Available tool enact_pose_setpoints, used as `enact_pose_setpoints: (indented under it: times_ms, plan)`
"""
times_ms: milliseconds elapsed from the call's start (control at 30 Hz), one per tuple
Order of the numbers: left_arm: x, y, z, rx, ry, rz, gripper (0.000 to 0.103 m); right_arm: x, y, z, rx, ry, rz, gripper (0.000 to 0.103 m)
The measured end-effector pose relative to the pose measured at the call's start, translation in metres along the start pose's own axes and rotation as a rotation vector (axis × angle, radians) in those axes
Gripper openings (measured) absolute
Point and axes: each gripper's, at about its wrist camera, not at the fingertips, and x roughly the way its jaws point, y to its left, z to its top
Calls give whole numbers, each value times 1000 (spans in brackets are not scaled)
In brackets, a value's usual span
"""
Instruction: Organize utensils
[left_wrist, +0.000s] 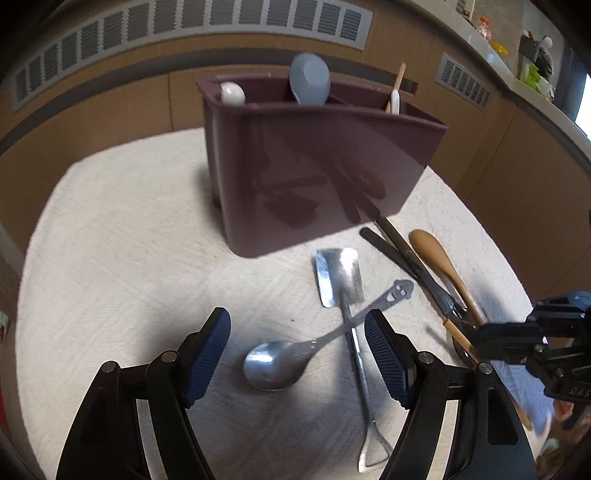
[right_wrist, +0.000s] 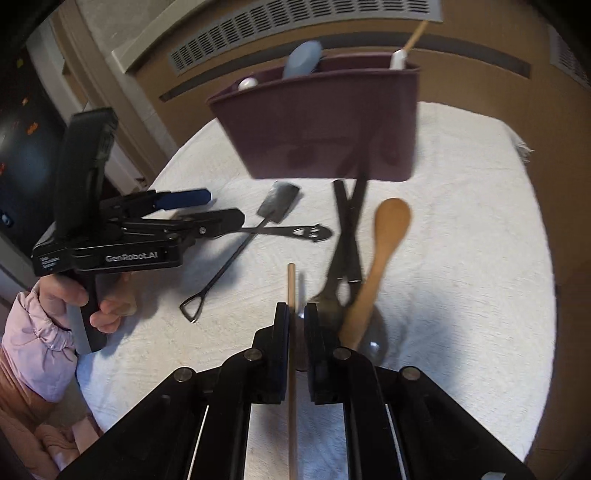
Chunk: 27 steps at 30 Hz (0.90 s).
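Thin wooden stick (right_wrist: 291, 295) pinched between nearly closed jaws of my right gripper (right_wrist: 295, 314); wooden spoon (right_wrist: 384, 236) just beside, on white cloth (left_wrist: 129, 240); steel spoon (left_wrist: 273, 363) crossing small steel shovel (left_wrist: 338, 275) under my left gripper (left_wrist: 297, 334), jaws spread wide, holding nothing; maroon caddy (left_wrist: 314, 166) beyond, holding grey-blue spoon (left_wrist: 309, 79); my hand (right_wrist: 74, 299) gripping left handle.

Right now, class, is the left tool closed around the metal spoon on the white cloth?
No: the left tool stands open above the metal spoon, its blue pads well apart and touching nothing.
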Motion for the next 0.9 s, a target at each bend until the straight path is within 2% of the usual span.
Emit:
enact_pose_setpoints:
  times_ms: [133, 233, 333, 400, 500, 533, 567, 667, 767, 867, 900]
  plan:
    - [-7, -15, -17, 50, 48, -9, 75, -14, -5, -4, -9, -55, -54, 26]
    - [-18, -30, -31, 79, 93, -52, 75, -21, -11, -4, -11, -90, -104, 27]
    - [-26, -40, -35, 72, 117, -131, 75, -26, -20, -6, 8, -121, -139, 29]
    - [-33, -40, -24, 33, 67, -96, 75, -27, -22, -7, 19, -137, -159, 33]
    - [-29, -35, 5, -23, -9, 40, 73, -30, -25, -12, 34, -160, -193, 42]
    - [-22, -32, 13, -41, -14, 68, 65, -31, -25, -14, 36, -166, -203, 49]
    - [-12, -31, 22, -57, -6, 83, 56, -31, -25, -16, 39, -175, -222, 52]
    - [16, -31, 36, -79, 40, 96, 56, -33, -27, -21, 44, -202, -281, 55]
    - [35, -37, 42, -74, 66, 118, 56, -35, -33, -25, 66, -215, -286, 61]
    - [42, -43, 44, -40, 49, 157, 54, -34, -37, -27, 74, -219, -301, 65]
    - [42, -43, 44, -36, 40, 160, 49, -32, -37, -27, 72, -217, -309, 66]
